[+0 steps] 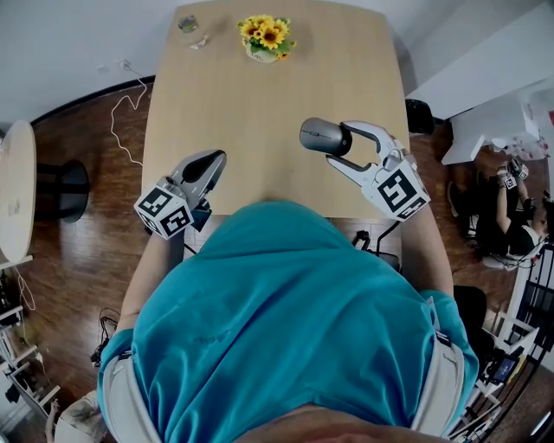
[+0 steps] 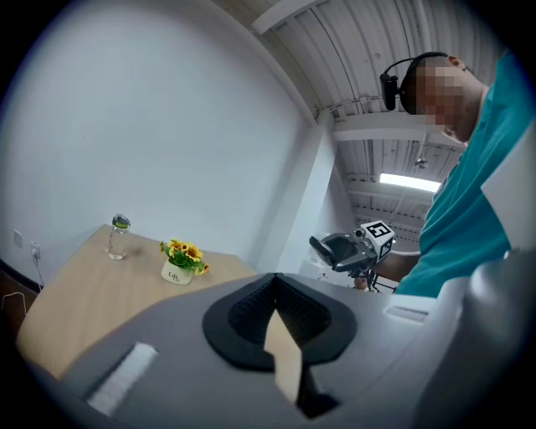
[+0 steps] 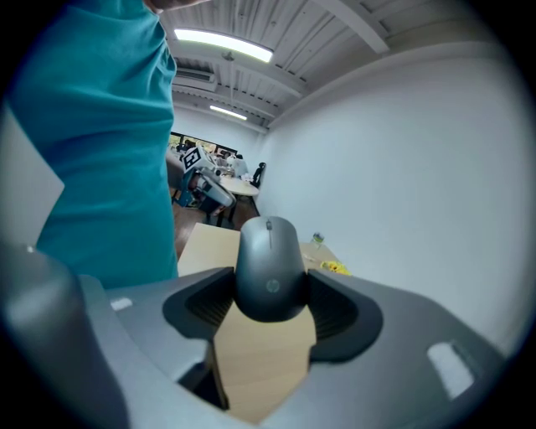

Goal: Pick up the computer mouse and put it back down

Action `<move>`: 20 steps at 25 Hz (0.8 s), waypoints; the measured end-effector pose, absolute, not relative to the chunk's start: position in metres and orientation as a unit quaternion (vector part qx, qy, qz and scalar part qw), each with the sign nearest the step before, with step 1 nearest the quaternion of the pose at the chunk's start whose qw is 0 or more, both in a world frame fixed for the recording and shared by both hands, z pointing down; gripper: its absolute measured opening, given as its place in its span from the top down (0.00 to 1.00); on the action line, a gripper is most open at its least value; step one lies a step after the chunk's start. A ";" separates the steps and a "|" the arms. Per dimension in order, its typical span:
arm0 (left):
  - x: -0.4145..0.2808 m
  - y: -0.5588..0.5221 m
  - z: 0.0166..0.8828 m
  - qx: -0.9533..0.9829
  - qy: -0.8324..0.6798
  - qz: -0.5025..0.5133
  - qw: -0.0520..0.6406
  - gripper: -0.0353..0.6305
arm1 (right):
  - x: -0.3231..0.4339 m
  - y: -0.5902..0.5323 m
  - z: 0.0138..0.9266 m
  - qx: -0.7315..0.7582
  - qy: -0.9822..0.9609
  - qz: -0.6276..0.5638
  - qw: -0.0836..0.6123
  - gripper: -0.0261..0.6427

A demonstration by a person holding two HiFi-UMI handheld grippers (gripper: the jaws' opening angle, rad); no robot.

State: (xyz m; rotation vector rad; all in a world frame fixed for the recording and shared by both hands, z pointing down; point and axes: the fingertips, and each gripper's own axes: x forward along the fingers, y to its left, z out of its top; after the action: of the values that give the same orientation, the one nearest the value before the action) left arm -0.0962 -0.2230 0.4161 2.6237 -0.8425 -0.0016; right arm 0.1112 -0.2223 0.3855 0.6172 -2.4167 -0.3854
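Right hand-held gripper point(image 1: 342, 145) clenched around the computer mouse point(image 1: 318, 136), one jaw pressed to each long side, scroll-wheel end of the mouse farthest from the gripper. Mouse dark grey, over the right half of the table point(image 1: 260, 104), apparently lifted clear of the wood, with bare top visible beneath it between the jaws in the right gripper view. That gripper's marker cube point(image 1: 400, 192) close to the table's right edge, near the front right corner.

Left hand-held gripper point(image 1: 208, 164) closed on nothing, tips meeting, only a thin sliver of wood showing behind them. Poised over the front left part of the table, its marker cube point(image 1: 164, 210) at the front left corner. Well apart from the mouse, open wood between the two.

Wide bare stretch of tabletop ahead of both grippers, reaching to the far edge. At that far edge, a small pot of yellow flowers point(image 1: 266, 39) near the middle and a little clear bottle point(image 1: 189, 24) to its left, both well apart from the mouse. Front edge tucked under the teal shirt point(image 1: 286, 320) of the person holding the grippers.

Dark wooden floor point(image 1: 78, 242) open along the left side, crossed by a white cable point(image 1: 125, 104); a pale round table point(image 1: 16, 186) further left. White wall point(image 2: 167, 126) behind the far edge. Tighter room on the right: white furniture point(image 1: 485, 130) and a second person point(image 1: 502, 208) seated off that side.
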 end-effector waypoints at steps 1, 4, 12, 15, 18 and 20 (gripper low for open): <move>-0.096 -0.223 0.417 0.934 -0.300 0.000 0.192 0.94 | 0.111 -0.223 0.386 0.231 -0.912 -0.146 0.306 0.55; -0.095 -0.221 0.420 0.933 -0.302 0.001 0.195 0.94 | 0.111 -0.225 0.392 0.225 -0.914 -0.142 0.305 0.55; -0.103 -0.217 0.429 0.928 -0.309 0.006 0.210 0.94 | 0.100 -0.239 0.422 0.198 -0.916 -0.123 0.327 0.55; -0.106 -0.215 0.433 0.925 -0.313 0.008 0.215 0.94 | 0.095 -0.243 0.439 0.187 -0.917 -0.112 0.334 0.55; -0.110 -0.213 0.436 0.923 -0.317 0.010 0.219 0.94 | 0.091 -0.247 0.456 0.176 -0.918 -0.099 0.340 0.55; -0.113 -0.212 0.438 0.921 -0.319 0.011 0.223 0.94 | 0.087 -0.250 0.465 0.169 -0.920 -0.088 0.343 0.55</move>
State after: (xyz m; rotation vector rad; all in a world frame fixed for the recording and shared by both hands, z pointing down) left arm -0.1129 -0.2121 0.4379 2.5431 -0.8819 0.0303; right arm 0.0867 -0.2495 0.4654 0.4399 -2.3897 -0.2292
